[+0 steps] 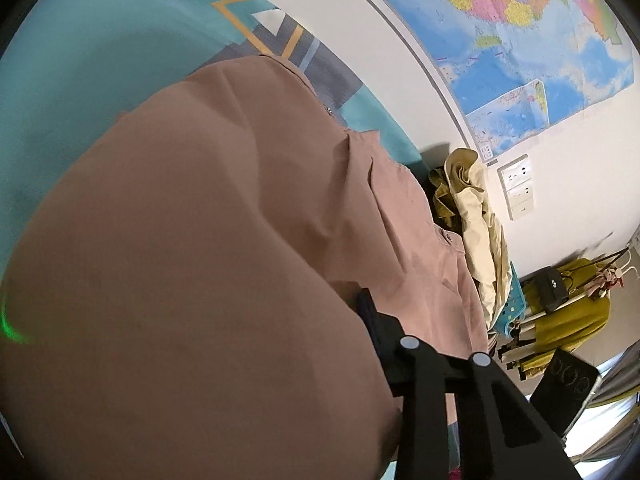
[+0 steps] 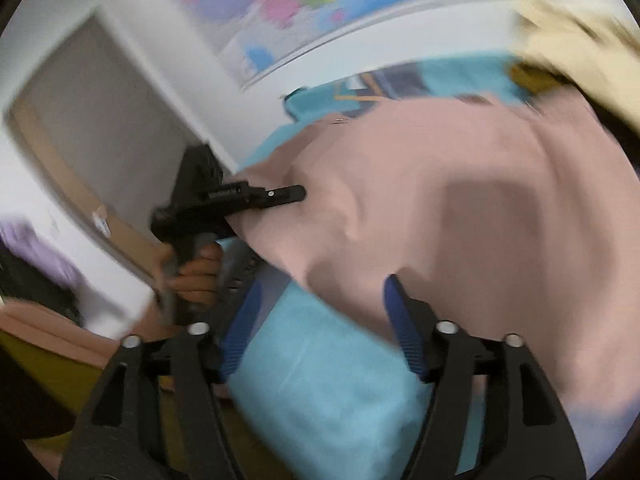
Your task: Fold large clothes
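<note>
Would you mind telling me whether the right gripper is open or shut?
Open: the right gripper has its blue pads wide apart, with teal bedding showing between.

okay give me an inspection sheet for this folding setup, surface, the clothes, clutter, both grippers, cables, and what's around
Surface: teal bed cover with a grey and yellow pattern near the wall.
Job's things: large pink garment spread over the bed, one edge lifted.
Clutter: cream and olive clothes pile beside the garment.
Grippers: left gripper shut on the pink garment's edge; right gripper open, nothing between its blue pads, hovering over the bed.
Cables: nothing seen.
Surroundings: world map on the white wall, wall sockets, a rack with a mustard garment and a black bag.
</note>
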`<state>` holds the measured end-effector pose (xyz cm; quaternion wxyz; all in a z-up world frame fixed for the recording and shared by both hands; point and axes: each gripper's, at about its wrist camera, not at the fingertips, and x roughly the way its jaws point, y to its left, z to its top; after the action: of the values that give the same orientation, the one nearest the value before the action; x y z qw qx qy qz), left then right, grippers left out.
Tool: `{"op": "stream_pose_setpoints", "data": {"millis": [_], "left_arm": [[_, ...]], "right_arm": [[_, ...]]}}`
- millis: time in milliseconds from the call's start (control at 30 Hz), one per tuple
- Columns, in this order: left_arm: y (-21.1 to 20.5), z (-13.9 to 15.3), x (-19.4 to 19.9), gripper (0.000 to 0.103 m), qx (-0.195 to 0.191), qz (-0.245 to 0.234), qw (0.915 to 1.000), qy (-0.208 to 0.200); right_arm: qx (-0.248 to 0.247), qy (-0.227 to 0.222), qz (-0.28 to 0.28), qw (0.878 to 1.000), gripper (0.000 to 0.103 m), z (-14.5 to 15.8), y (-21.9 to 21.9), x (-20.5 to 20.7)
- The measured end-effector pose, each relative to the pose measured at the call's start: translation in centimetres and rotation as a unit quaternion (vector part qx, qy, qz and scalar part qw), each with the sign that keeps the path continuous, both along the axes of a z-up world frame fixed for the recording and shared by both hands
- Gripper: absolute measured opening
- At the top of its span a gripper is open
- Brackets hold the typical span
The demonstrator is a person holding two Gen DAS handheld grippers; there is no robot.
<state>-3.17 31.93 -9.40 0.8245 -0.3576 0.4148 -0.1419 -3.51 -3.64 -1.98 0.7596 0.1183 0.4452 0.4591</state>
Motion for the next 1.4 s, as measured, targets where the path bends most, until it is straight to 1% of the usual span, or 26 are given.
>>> {"op": "stream_pose_setpoints", "data": {"millis": [33,67,133,200,267,467,833,1033,1233,1333,1400], "left_arm": [[-0.1,0.1,0.0,0.031,0.006,0.001,1.0,0.001],[-0.3,0.2,-0.1,0.031,0.016,0.001,0.9999,0.001],[-0.9,0.7,-0.1,0.031,0.046,0.0,0.9989,0.0],[-1.6,1.1,0.0,0.031,0.077,-0.002,0.997,0.0],[-2.0,1.4,0.0,0.031,0.097,-0.003,0.9953,0.0],[-2.7,1.8,-0.1,0.031,0.136,-0.006,0.9907,0.001],[-3.0,1.9,-0.2,0.033,0.149,-0.01,0.9888,-0.002],[-2.9,1.8,-0.2,0.033,0.147,-0.014,0.9891,-0.005],[-2.8,1.8,-0.3,0.033,0.148,-0.015,0.9889,-0.007],[-2.9,1.8,-0.3,0.034,0.144,-0.015,0.9894,-0.008],[-2.8,1.8,-0.4,0.034,0.141,-0.015,0.9899,-0.009]], "right_arm": [[0.014,0.023,-0.012,1.0,0.07,-0.3,-1.5,-0.2],[0.018,0.043,-0.038,0.998,0.071,-0.8,-3.5,-0.7],[0.022,0.07,-0.076,0.994,0.072,-1.7,-5.9,-1.1],[0.024,0.094,-0.118,0.988,0.072,-2.7,-8.1,-1.5],[0.029,0.105,-0.142,0.984,0.072,-3.3,-9.2,-1.6],[0.026,0.117,-0.163,0.979,0.073,-4.5,-8.9,-0.8],[0.012,0.127,-0.171,0.977,0.075,-4.6,-8.7,-0.8],[0.004,0.132,-0.187,0.973,0.075,-4.5,-9.1,-1.1],[0.004,0.126,-0.217,0.968,0.075,-4.6,-9.4,-0.9],[0.002,0.116,-0.245,0.962,0.075,-4.5,-9.6,-0.2],[0.011,0.114,-0.263,0.958,0.075,-4.7,-9.6,0.4]]}}
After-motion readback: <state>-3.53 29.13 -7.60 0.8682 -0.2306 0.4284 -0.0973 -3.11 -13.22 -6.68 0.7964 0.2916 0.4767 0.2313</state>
